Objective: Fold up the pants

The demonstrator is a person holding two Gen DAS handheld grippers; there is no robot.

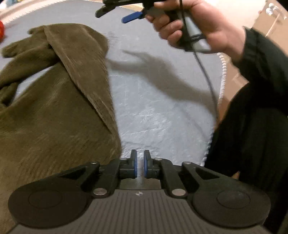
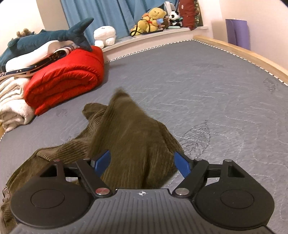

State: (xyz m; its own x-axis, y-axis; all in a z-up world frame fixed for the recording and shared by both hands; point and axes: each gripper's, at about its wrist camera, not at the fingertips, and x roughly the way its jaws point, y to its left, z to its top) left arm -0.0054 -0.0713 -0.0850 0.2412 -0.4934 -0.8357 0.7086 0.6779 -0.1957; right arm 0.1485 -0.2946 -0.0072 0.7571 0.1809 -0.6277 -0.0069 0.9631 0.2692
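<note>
Olive corduroy pants (image 1: 54, 108) lie crumpled on the grey mattress (image 1: 162, 108), filling the left of the left wrist view. My left gripper (image 1: 140, 165) is shut with nothing between its blue pads, over bare mattress just right of the pants' edge. A hand (image 1: 198, 23) holds my right gripper (image 1: 115, 14) above the far end of the pants, jaws apart. In the right wrist view the pants (image 2: 133, 140) bunch up in a ridge between the spread fingers of my right gripper (image 2: 142, 154), which is open; the pads do not clamp the cloth.
A rolled red quilt (image 2: 68, 79) and white blankets (image 2: 12, 104) sit at the mattress's left, with a shark plush (image 2: 54, 36) on top. Soft toys (image 2: 154, 18) line the sill. The wooden bed rail (image 2: 243, 54) runs along the right. A dark sleeve (image 1: 261, 72) fills the left wrist view's right side.
</note>
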